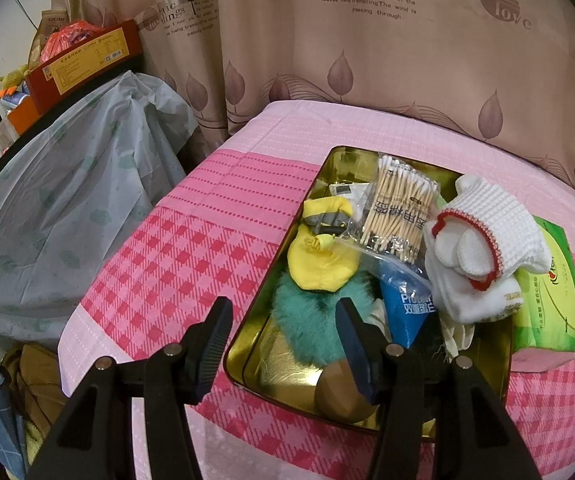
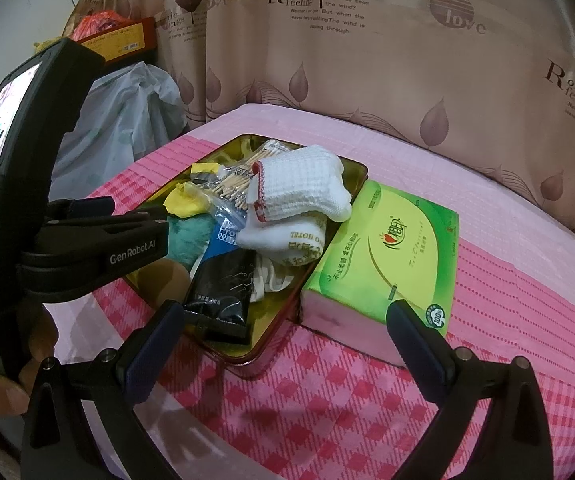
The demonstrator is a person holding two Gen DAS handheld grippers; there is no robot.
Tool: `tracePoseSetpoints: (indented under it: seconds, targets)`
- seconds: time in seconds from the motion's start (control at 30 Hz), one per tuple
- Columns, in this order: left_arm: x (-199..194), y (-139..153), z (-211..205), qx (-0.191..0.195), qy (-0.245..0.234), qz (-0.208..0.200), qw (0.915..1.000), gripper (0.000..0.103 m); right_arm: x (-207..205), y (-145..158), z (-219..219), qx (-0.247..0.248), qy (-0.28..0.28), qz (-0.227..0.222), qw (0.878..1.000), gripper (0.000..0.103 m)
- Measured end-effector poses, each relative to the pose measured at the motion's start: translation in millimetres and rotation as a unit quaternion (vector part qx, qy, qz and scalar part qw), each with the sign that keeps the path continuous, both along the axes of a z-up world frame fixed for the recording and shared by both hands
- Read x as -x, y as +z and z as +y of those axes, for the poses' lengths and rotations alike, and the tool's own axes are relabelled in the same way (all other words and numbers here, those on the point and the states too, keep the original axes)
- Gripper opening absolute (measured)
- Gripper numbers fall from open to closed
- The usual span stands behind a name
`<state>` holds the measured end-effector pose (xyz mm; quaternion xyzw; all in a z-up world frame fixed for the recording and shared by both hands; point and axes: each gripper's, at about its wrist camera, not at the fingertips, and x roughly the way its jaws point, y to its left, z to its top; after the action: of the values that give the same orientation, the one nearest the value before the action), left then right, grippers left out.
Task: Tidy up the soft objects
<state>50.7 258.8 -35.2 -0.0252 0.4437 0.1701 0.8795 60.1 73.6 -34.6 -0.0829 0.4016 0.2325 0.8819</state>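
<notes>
- Your gold metal tin [image 1: 247,364] sits on the pink checked bedspread [image 1: 159,280], shallow, glossy and rectangular with rounded corners, and the soft things are piled inside it.
- At its left side lies a yellow fabric piece [image 1: 319,256] with a grey band, smooth and limp, resting on a teal fluffy pompom [image 1: 307,316] of long shaggy fur.
- At the near rim sits a brown rounded ball [image 1: 337,394], matte, partly behind your left gripper's finger.
- In the middle, a clear crinkly bag of cotton swabs [image 1: 401,204] leans over a blue glossy tube [image 1: 405,308].
- Right of those, white waffle-knit gloves [image 1: 483,228] with red-edged cuffs are heaped on white hotel slippers [image 2: 287,240].
- A black sachet [image 2: 223,284] lies flat at the tin's near end.
- Just beside the tin, to its right, stands a green soft-wrapped tissue pack [image 2: 387,248], blocky and shiny.
- Your left gripper [image 1: 283,344] hangs over the tin's near left corner, jaws well apart, gripping nothing.
- Your right gripper [image 2: 287,328] hovers above the bedspread before the tin and pack, jaws spread wide and empty.
</notes>
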Motion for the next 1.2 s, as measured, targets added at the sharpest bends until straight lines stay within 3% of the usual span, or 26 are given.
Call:
tracePoseSetpoints:
  seconds: [1.2]
  targets:
    - [0.0, -1.8, -1.5, -0.001, -0.002, 0.002, 1.0000, 0.055, -0.5, -1.0, -1.5, -0.001, -0.001, 0.006, 1.000, 0.100]
